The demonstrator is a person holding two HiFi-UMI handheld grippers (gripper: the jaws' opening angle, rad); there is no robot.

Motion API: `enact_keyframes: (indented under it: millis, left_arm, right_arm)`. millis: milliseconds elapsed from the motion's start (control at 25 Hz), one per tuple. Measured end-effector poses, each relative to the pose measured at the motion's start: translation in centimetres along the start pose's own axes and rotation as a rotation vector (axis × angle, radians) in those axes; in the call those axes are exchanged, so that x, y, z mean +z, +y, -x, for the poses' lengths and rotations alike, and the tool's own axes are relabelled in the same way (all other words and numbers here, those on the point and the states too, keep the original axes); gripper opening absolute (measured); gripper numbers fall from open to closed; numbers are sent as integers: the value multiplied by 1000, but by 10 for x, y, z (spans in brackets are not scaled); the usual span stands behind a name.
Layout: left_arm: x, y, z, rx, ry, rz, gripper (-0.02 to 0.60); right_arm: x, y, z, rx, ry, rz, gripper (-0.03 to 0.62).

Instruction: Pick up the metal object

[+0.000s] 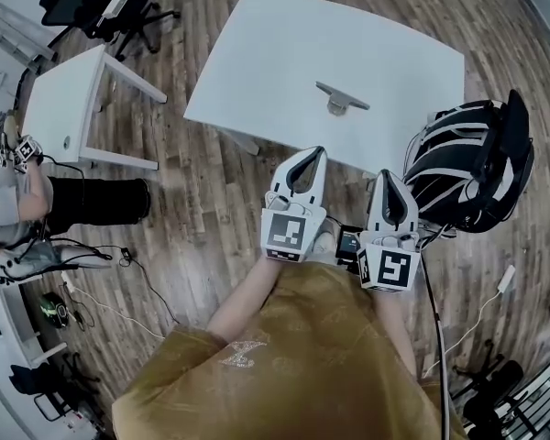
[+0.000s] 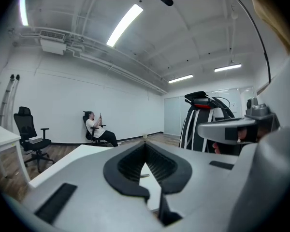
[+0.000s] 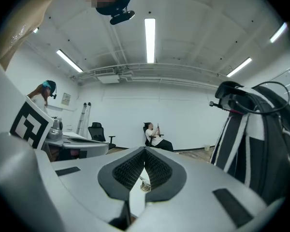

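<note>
1. Your left gripper [image 1: 317,154] has its jaws pressed together with nothing in them; your right gripper [image 1: 385,174] is the same; both hang by the near edge of the white table [image 1: 275,53].
2. The metal object [image 1: 341,98] lies about the middle of the table, past that near edge; it is ahead of both grippers, a little right of the left one.
3. Its long bar runs slantwise, from far left to near right; I think your left gripper is nearer; the jaws must open first.
</note>
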State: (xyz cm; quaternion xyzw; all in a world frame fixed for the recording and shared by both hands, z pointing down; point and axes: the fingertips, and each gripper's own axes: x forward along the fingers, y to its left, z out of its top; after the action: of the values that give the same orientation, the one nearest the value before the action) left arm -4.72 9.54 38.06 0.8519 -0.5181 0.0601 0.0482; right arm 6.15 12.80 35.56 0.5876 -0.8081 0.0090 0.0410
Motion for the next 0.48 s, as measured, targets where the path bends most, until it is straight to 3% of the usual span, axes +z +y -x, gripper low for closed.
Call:
enact_keyframes:
  millis: [120, 480]
  left_arm:
    - [-2, 13, -10, -19, -3, 26, 6]
    - [-15, 30, -41, -75, 45, 10, 6]
  right_arm:
    - [-6, 3, -17, -10, 17, 7, 0]
    - [-14, -6, -38, -78, 45, -9, 0]
